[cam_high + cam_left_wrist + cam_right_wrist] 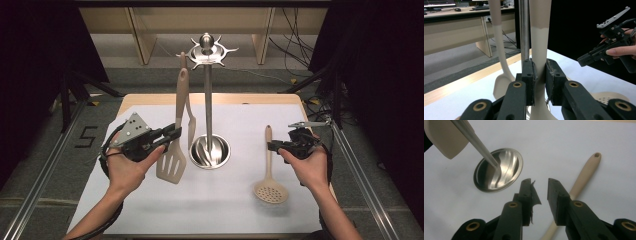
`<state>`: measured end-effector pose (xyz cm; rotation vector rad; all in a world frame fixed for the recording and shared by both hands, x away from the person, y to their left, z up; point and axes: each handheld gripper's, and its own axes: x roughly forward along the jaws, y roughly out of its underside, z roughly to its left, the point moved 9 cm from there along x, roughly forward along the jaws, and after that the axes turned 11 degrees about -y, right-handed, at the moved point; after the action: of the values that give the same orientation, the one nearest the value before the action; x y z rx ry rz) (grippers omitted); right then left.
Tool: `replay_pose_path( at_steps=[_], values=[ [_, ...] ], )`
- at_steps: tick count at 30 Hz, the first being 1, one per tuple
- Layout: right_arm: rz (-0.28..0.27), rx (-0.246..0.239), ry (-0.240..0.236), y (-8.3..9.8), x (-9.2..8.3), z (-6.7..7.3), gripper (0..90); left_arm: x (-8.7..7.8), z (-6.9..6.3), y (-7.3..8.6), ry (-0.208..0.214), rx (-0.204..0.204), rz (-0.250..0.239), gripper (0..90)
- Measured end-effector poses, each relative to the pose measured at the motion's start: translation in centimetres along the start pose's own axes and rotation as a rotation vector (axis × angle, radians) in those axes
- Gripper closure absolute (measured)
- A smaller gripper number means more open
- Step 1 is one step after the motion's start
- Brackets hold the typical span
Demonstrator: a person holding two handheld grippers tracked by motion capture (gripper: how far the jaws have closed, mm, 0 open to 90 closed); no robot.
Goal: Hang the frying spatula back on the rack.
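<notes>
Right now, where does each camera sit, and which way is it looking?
High view: above the person's side, facing forward and down on the table; both forearms and hand-held grippers show.
Left gripper view: rides the left hand-held gripper, looking along jaws closed on the spatula.
Right gripper view: rides the right hand-held gripper, aimed down, jaws open above the skimmer.
Shared: all show the stand.

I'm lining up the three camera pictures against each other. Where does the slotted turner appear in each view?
High view: slotted turner left of centre, upright, held by the left hand-held gripper.
Left gripper view: its handle runs up the middle between the jaws.
Right gripper view: a corner of its blade at top left.
Shared landmark: the steel stand.
</notes>
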<state>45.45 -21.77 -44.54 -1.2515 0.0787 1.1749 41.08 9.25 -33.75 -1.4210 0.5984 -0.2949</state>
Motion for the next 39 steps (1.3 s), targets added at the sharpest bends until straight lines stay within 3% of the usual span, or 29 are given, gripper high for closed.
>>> replay_pose_path(
  at_steps=[2, 3, 4, 5, 12, 13, 15, 17, 22, 39],
  values=[
    [-0.007, -0.002, -0.004, -0.1, 0.0, 0.0, 74.2, 0.0, 0.0, -0.1, 0.001, 0.001, 0.0, 77.8],
    [-0.018, -0.027, -0.011, -0.3, 0.0, 0.0, 74.2, 0.1, 0.0, -0.2, -0.001, -0.001, -0.002, 77.8],
    [-0.02, -0.016, -0.002, -0.3, 0.0, 0.1, 74.2, 0.1, 0.0, -0.3, -0.001, 0.0, -0.004, 77.8],
    [-0.023, -0.045, -0.004, -0.5, 0.0, -0.2, 74.2, 0.1, -0.1, -0.3, 0.001, -0.001, -0.005, 77.8],
    [-0.021, -0.038, -0.016, -0.5, -0.1, 0.1, 74.2, 0.6, -0.3, -0.6, -0.004, 0.0, -0.006, 77.8],
    [-0.01, -0.016, 0.004, -0.3, -0.2, 0.0, 74.3, 0.6, -0.4, -0.7, -0.002, 0.001, -0.007, 77.8],
    [-0.021, -0.042, -0.003, -0.5, -0.1, -0.1, 74.3, 0.8, -0.4, -0.6, -0.002, 0.001, -0.005, 77.8],
    [-0.008, -0.017, 0.002, -0.3, -0.2, 0.0, 74.3, 0.9, -0.4, -0.6, -0.003, -0.001, -0.003, 77.7],
    [-0.022, -0.044, -0.018, -0.5, -0.1, 0.0, 74.3, 1.1, -0.5, -0.6, -0.001, 0.002, 0.0, 77.8],
    [-0.021, -0.046, -0.017, -0.5, 0.0, 0.0, 74.4, 2.2, -0.6, -0.7, 0.001, -0.008, 0.008, 77.7]
  ],
)
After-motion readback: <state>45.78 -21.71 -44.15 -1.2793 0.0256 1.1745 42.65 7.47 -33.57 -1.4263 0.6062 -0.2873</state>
